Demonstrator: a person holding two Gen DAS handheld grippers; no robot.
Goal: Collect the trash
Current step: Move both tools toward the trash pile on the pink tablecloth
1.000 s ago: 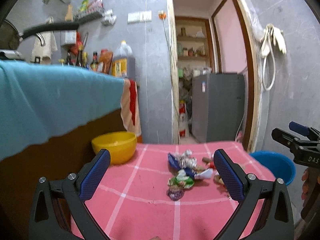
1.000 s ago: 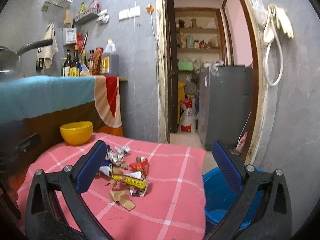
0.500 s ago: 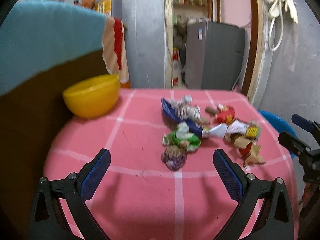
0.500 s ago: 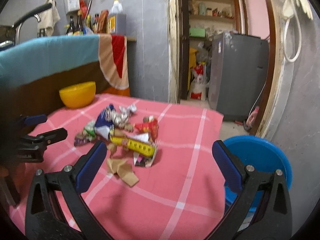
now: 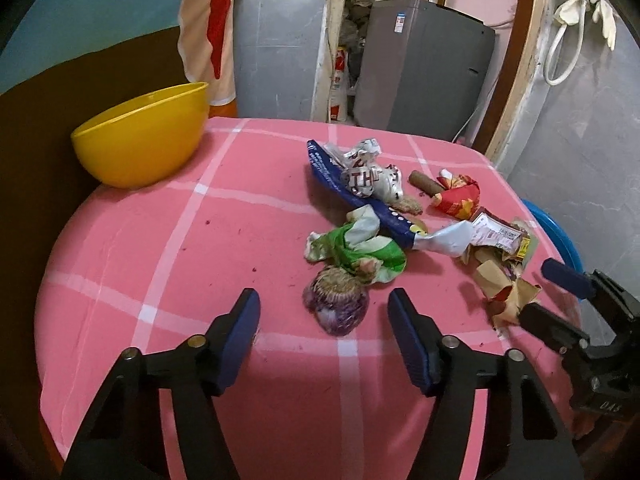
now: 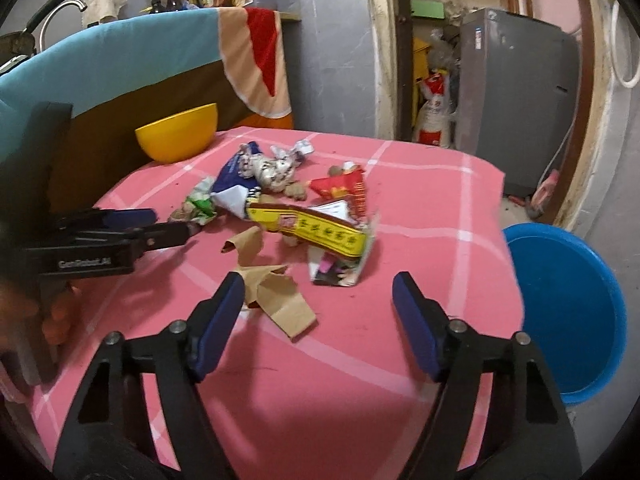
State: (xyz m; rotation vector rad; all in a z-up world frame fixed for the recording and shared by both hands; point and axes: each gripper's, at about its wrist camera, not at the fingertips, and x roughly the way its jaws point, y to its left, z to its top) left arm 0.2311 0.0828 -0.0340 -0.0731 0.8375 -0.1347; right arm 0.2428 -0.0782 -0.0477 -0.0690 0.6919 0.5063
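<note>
A heap of trash lies on the pink checked tablecloth (image 5: 200, 264): a purple mesh ball (image 5: 336, 300), a green wrapper (image 5: 360, 252), a blue packet (image 5: 352, 196), a crumpled silver wrapper (image 5: 368, 176), a red wrapper (image 5: 458, 200) and brown paper scraps (image 6: 276, 300). My left gripper (image 5: 323, 328) is open and empty, just short of the purple mesh ball. My right gripper (image 6: 318, 312) is open and empty, just short of the brown paper scraps and a yellow wrapper (image 6: 320, 234). A blue tub (image 6: 568, 312) stands beside the table's right edge.
A yellow bowl (image 5: 140, 136) sits at the table's far left corner against a brown counter with a teal cloth (image 6: 120, 52). A grey fridge (image 5: 420, 64) stands in the doorway beyond. Each gripper shows in the other's view, the right one (image 5: 576, 312) and the left one (image 6: 120, 232).
Both grippers have tilted down and moved in toward the trash heap. Their jaws now stand narrower than before but remain open.
</note>
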